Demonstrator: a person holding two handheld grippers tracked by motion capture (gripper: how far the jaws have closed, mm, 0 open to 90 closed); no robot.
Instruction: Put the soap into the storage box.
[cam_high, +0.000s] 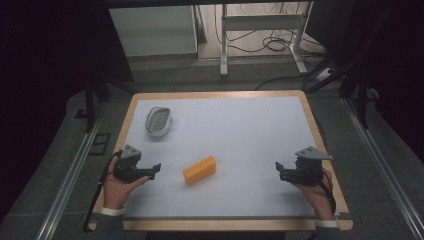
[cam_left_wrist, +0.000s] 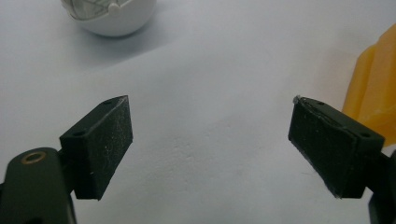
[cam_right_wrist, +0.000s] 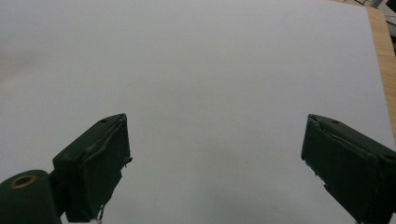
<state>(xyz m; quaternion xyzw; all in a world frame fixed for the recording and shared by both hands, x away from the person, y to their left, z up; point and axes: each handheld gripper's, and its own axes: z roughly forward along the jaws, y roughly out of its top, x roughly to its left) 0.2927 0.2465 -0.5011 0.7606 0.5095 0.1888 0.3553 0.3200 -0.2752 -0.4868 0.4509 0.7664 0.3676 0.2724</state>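
**Two open grippers wait either side of an orange block on a pale table**

A person sits at a wooden-edged table (cam_high: 131, 107) covered with a pale sheet, holding a gripper in each hand. The left gripper (cam_high: 156, 169) rests near the front left of the sheet with its jaws spread wide and nothing between them. The right gripper (cam_high: 278, 169) rests near the front right, jaws also wide apart and empty, aimed across bare sheet.

An orange block (cam_high: 199, 170) lies flat near the front middle of the table, between the two grippers. It sits just beside the left gripper's tips but does not touch them, and is well apart from the right gripper. In the left gripper view it (cam_left_wrist: 373, 88) sits past the right-hand jaw, off to one side and not lined up between the jaws.

The block is oblong. Its long axis runs diagonally, with the near end toward the front left and the far end toward the back right.

A white oval dish (cam_high: 159, 120) with a slotted tray inside stands toward the back left corner.

The likely step is picking up the block with the left gripper. To do it well, the hand should swing toward the block until it sits centred between the jaws, then close across the narrow sides, square to the long axis, near the middle so it does not twist.
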